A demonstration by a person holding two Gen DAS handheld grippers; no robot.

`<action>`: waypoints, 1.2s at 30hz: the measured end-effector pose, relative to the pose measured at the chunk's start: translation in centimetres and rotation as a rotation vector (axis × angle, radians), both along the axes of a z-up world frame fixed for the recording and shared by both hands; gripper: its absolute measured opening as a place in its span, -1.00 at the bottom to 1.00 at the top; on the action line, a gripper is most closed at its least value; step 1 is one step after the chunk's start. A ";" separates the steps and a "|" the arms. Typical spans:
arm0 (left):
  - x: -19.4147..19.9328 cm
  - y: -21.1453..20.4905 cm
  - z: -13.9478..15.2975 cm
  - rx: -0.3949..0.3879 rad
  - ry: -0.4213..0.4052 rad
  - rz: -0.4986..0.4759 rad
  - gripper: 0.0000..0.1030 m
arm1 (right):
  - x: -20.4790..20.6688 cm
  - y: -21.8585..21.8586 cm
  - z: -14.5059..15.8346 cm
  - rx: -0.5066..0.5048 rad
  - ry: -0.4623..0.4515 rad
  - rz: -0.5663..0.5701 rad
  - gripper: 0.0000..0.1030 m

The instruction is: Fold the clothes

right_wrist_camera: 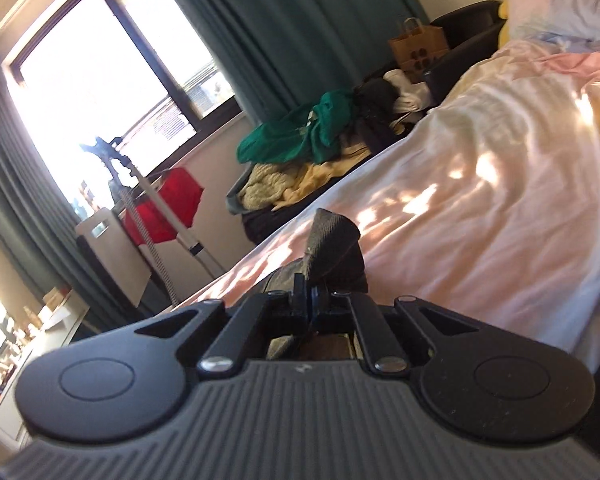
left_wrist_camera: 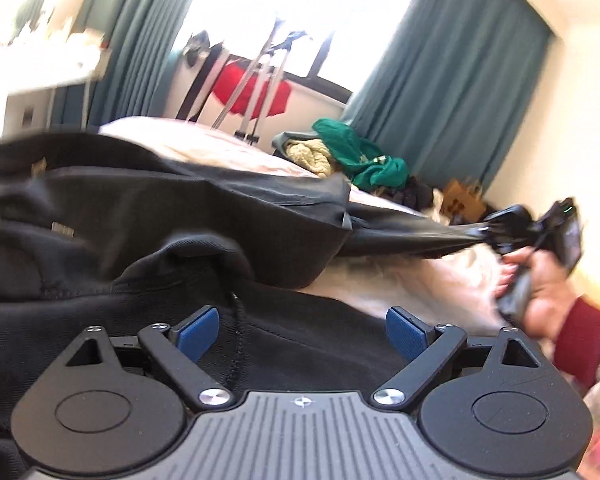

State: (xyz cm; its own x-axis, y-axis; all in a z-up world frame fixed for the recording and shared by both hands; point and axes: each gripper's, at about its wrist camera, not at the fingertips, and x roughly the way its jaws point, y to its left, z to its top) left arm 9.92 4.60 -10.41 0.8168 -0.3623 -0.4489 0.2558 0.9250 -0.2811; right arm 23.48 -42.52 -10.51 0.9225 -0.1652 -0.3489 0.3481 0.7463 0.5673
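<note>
bed [right_wrist_camera: 480, 184]: pale pink-and-white duvet, sun-dappled, filling the right half of the right wrist view and carrying the work.
black hoodie [left_wrist_camera: 148, 208]: sprawled across the left and centre of the left wrist view, bunched and uneven, one sleeve pulled taut toward the right edge of the frame.
laundry pile [right_wrist_camera: 300, 136]: green, cream and dark garments heaped beyond the bed at centre frame, under the teal curtain [right_wrist_camera: 284, 20]; they look unfolded.
paper bag [right_wrist_camera: 418, 48]: brown, upper right of the right wrist view, with a dark round print, no words legible.
left tool [left_wrist_camera: 302, 332]: released, blue pads spread wide at lower centre, poised over the hoodie's body near its drawstring [left_wrist_camera: 236, 344], gripping nothing.
right tool [right_wrist_camera: 310, 298]: clenched on the hoodie's sleeve cuff, a grey-black fold poking up just above the closed tips at centre frame.
progress: early by the look of it; the sleeve is being drawn out, no neat fold shows, and the pile likely waits.
writing: none readable; a small tab on the hoodie at left is too blurred.
</note>
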 end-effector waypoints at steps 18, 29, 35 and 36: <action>-0.2 -3.2 -1.7 0.200 -0.002 0.069 0.79 | -5.5 -16.2 -6.0 0.278 -0.171 -0.270 -0.91; -0.2 -3.8 -1.6 0.231 0.023 0.053 0.79 | -7.6 -19.9 -11.7 0.355 0.036 -0.345 -0.87; -0.8 -4.1 -0.9 0.223 0.000 0.040 0.79 | -10.4 -17.4 -9.2 0.270 0.092 -0.318 -0.83; -1.1 -4.2 -0.7 0.221 -0.012 0.048 0.79 | -11.2 -16.9 -8.7 0.269 0.100 -0.319 -0.83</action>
